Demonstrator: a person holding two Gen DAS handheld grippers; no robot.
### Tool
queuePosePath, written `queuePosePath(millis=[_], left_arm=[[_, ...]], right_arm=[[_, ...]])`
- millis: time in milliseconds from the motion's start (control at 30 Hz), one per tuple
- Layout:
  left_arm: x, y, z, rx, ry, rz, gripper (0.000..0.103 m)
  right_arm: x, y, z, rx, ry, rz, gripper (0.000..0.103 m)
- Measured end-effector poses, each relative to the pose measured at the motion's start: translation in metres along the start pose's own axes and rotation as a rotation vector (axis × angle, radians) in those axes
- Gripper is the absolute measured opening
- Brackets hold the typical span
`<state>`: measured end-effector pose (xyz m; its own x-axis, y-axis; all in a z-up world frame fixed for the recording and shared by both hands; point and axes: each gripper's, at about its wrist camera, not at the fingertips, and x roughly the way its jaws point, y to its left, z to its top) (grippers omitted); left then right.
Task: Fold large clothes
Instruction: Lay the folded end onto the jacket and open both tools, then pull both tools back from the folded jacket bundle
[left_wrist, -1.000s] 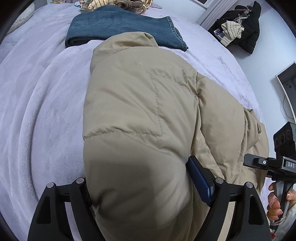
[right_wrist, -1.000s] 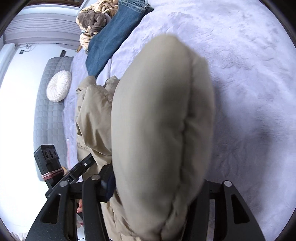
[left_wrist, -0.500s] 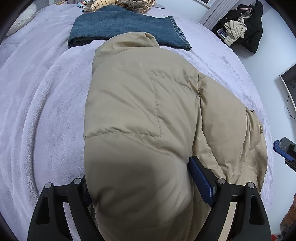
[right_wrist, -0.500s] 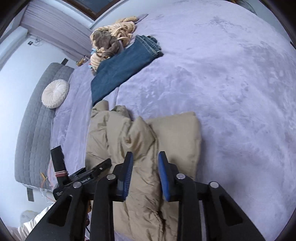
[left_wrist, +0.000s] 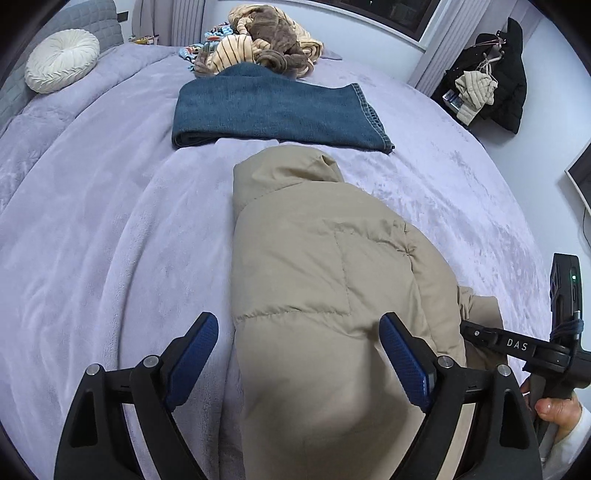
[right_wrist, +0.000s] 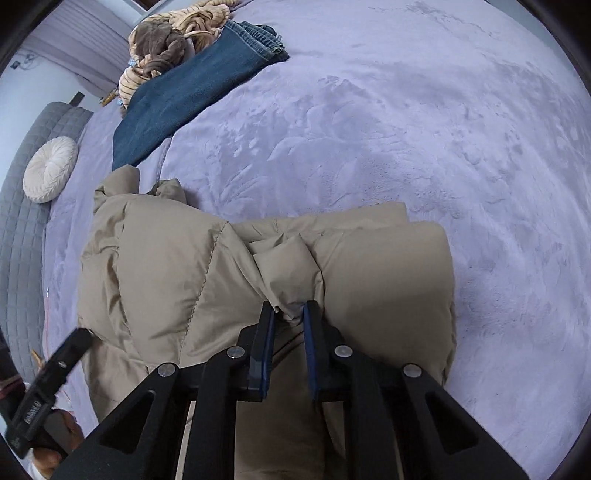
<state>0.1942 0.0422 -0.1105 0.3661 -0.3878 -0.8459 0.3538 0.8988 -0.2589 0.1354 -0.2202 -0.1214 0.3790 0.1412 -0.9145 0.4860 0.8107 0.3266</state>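
A beige puffer jacket (left_wrist: 314, 258) lies folded lengthwise on the purple bed cover (left_wrist: 110, 221). My left gripper (left_wrist: 297, 321) hovers over its near end, jaws wide and still opening. The left pad stands over the bed cover, clear of the jacket; the right pad is over the fabric. In the right wrist view the jacket (right_wrist: 166, 266) shows a thick folded roll on the right. My right gripper (right_wrist: 289, 306) is closing, with a small pinch of jacket fabric pressed between its blue pads. Its black body (left_wrist: 517, 347) and a person's hand (left_wrist: 554, 406) show at the lower right of the left wrist view.
Folded blue jeans (left_wrist: 273, 110) lie just beyond the jacket, with a heap of striped and brown clothes (left_wrist: 266, 48) behind them. A round white cushion (left_wrist: 62, 59) leans on the grey headboard. A dark coat (left_wrist: 498, 74) hangs by the wall. Bare bed cover (right_wrist: 406, 129) spreads right of the jacket.
My left gripper has let go of the jacket's end, opened wider and lifted. My right gripper dropped the puffy fold onto the jacket, then narrowed onto a pinch of fabric.
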Motion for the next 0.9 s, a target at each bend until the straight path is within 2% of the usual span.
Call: queuePosePath(millis=[67, 167, 233, 333, 433, 467, 533, 567, 600, 667, 767, 900], left_arm=[[0.020, -0.003, -0.002, 0.021, 0.055, 0.036, 0.090], [0.038, -0.003, -0.010, 0.029, 0.062, 0.041, 0.093], [0.044, -0.001, -0.010, 0.024, 0.066, 0.048, 0.100], [0.045, 0.002, -0.010, 0.014, 0.080, 0.050, 0.099], [0.030, 0.001, -0.009, 0.028, 0.075, 0.083, 0.099], [0.023, 0.000, -0.012, 0.035, 0.072, 0.085, 0.099], [0.009, -0.001, -0.016, 0.048, 0.068, 0.086, 0.099], [0.003, 0.000, -0.020, 0.054, 0.069, 0.093, 0.099], [-0.003, 0.000, -0.023, 0.057, 0.070, 0.097, 0.099], [-0.015, 0.002, -0.033, 0.057, 0.071, 0.105, 0.099], [-0.028, 0.002, -0.051, 0.062, 0.074, 0.116, 0.100], [-0.028, -0.001, -0.080, 0.087, 0.117, 0.135, 0.103]], right_arm=[[0.003, 0.000, -0.001, -0.021, 0.000, -0.012, 0.015], [0.011, -0.004, -0.004, -0.037, -0.007, -0.024, 0.014], [0.017, -0.007, -0.006, -0.056, -0.009, -0.029, 0.014], [0.021, -0.009, -0.008, -0.069, -0.005, -0.039, 0.014], [0.010, -0.008, -0.007, -0.039, 0.002, -0.012, 0.015], [0.005, -0.007, -0.008, -0.034, 0.005, 0.004, 0.019], [-0.008, -0.005, -0.010, -0.036, 0.018, 0.024, 0.019], [-0.016, -0.003, -0.013, -0.040, 0.021, 0.033, 0.023], [-0.024, -0.001, -0.016, -0.041, 0.022, 0.044, 0.034], [-0.038, 0.002, -0.024, -0.045, 0.023, 0.069, 0.048], [-0.057, 0.007, -0.042, -0.070, 0.026, 0.090, 0.048], [-0.073, 0.012, -0.072, -0.107, 0.040, 0.068, 0.048]])
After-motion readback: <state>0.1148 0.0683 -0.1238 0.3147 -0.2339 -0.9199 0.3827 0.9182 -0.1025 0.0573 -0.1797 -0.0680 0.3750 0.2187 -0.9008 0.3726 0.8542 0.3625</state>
